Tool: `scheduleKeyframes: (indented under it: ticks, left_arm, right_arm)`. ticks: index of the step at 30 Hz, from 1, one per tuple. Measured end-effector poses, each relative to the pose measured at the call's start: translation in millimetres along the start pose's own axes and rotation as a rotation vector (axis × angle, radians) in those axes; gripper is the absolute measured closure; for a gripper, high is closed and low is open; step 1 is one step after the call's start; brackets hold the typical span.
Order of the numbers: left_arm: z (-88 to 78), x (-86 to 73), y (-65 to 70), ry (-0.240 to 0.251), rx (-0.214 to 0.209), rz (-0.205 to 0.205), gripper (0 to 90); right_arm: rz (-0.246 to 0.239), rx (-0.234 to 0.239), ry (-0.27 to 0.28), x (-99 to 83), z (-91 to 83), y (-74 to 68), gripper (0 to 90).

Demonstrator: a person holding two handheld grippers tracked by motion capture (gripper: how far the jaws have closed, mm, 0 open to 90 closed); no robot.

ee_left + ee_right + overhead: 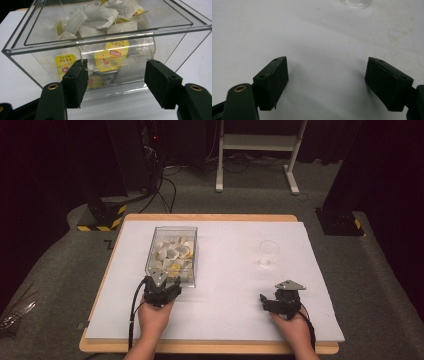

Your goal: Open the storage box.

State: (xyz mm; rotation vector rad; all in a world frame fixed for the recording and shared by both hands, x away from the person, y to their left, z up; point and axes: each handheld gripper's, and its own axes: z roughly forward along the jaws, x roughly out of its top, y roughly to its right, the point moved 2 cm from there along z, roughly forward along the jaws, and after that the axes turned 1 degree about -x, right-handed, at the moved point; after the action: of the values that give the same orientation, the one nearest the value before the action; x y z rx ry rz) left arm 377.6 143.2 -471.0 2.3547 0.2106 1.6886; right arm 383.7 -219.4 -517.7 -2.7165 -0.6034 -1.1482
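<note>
Handle (pixel 117 56) of tea-bag box (pixel 175 42) at 12 between my left gripper (pixel 116 77) jaws, apart, not gripping, lined up to pull | right gripper (pixel 325 82) wide, empty, parked | glass (pixel 268 253) waiting

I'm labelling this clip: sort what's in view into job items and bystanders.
In the job:
- clear box of tea bags
- left gripper, fingers astride the box's front handle
- glass
- right gripper, open

Lying about:
- white stand
- floor cables
</note>
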Motion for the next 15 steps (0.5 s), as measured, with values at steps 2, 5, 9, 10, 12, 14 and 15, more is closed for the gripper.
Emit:
scheduleKeyframes:
  ticks: [2,5,9,10,12,14,15]
  left_arm:
    - [-0.5,-0.2,0.1,0.004,-0.001,-0.004,36.9]
    - [-3.5,-1.3,-0.9,0.005,0.007,0.004,40.5]
    - [-9.6,-1.4,-6.6,0.022,0.000,-0.041,49.3]
    - [-10.6,-1.2,-7.3,0.017,-0.003,-0.037,50.3]
    - [-10.9,-1.1,-7.0,0.018,-0.003,-0.039,48.8]
    - [-12.2,-1.0,-4.9,0.030,-0.014,-0.038,40.8]
    - [-12.8,-0.3,-3.0,0.041,-0.017,-0.038,37.5]
  right_arm:
    - [-0.001,0.001,0.001,0.0,0.1,0.0,18.8]
    - [0.000,0.000,0.000,0.0,0.0,-0.1,18.8]
    - [0.001,0.001,0.001,0.0,0.1,0.1,18.8]
    - [0.001,0.001,0.001,0.0,0.1,0.1,18.8]
    - [0.001,0.000,0.001,0.0,0.1,0.0,18.8]
    - [-0.001,0.000,0.000,0.0,0.0,0.1,18.8]
    - [0.001,0.000,0.001,0.0,0.1,-0.1,18.8]
